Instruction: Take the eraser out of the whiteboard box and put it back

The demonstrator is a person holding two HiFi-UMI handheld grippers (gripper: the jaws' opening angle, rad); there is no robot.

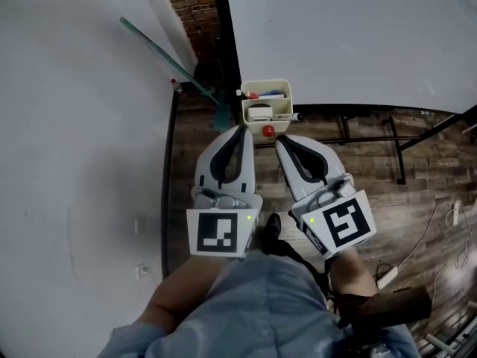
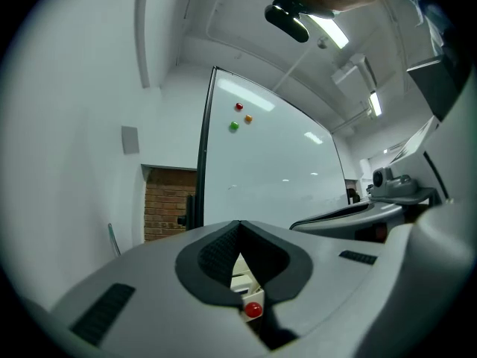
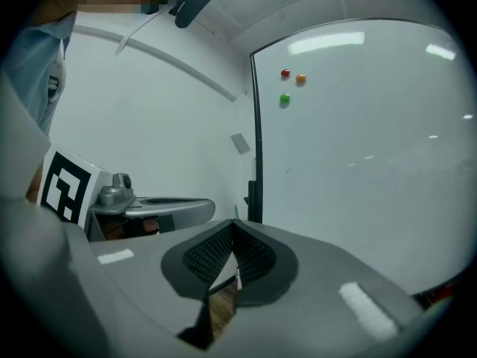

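Can see the eraser (image 1: 259, 112) lying flat in the near compartment of the cream whiteboard box (image 1: 289, 99), long axis running sideways along the whiteboard (image 1: 358, 36), a pale rounded block with a darker edge. Got what look like red and blue markers (image 1: 268, 95) in the far compartment, plus a red magnet (image 1: 267, 131) just below the box. Holding left gripper (image 1: 241, 129) and right gripper (image 1: 279, 140) both pinched fully closed, empty, tips near the box.
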